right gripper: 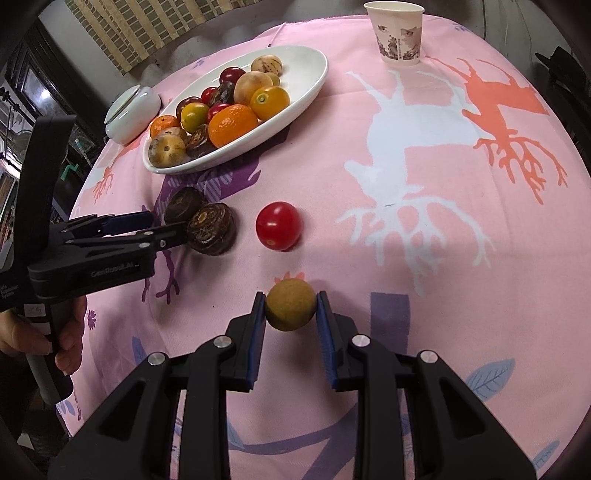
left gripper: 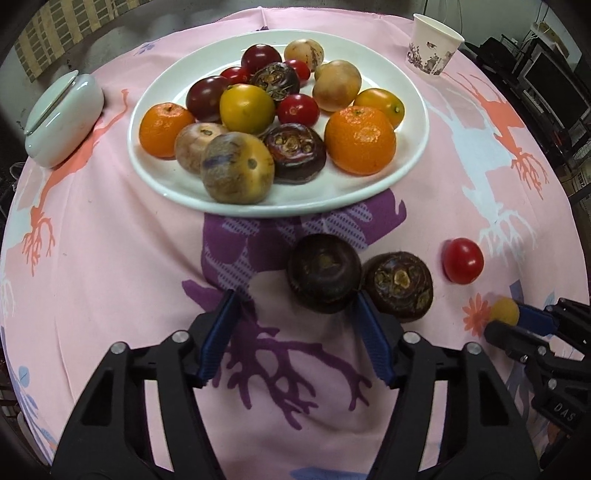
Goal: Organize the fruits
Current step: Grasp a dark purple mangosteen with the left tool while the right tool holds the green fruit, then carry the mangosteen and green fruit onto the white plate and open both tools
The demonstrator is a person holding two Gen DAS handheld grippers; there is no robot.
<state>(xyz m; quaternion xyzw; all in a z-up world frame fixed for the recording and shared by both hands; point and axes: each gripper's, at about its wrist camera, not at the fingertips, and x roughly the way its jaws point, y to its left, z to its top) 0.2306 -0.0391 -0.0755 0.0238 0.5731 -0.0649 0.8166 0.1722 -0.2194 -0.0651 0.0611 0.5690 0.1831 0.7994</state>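
A white plate (left gripper: 332, 199) (right gripper: 303, 55) holds oranges, tomatoes, dark chestnuts and tan fruits. Two dark water chestnuts lie on the pink cloth in front of it, the left one (left gripper: 324, 278) (right gripper: 184, 202) and the right one (left gripper: 399, 282) (right gripper: 211, 229). My left gripper (left gripper: 294, 295) (right gripper: 168, 226) is open. Its right finger sits between the two chestnuts. Its left finger stands well clear of the left chestnut. My right gripper (right gripper: 291, 295) (left gripper: 517, 321) is shut on a small tan round fruit (right gripper: 291, 304) (left gripper: 504, 312), just above the cloth. A red tomato (left gripper: 463, 260) (right gripper: 279, 225) lies loose between the two grippers.
A paper cup (left gripper: 434, 48) (right gripper: 399, 33) stands at the far right of the round table. A white lidded dish (left gripper: 62, 118) (right gripper: 133, 110) sits left of the plate. A hand (right gripper: 70, 339) holds the left gripper's handle. The table's edge curves close behind the plate.
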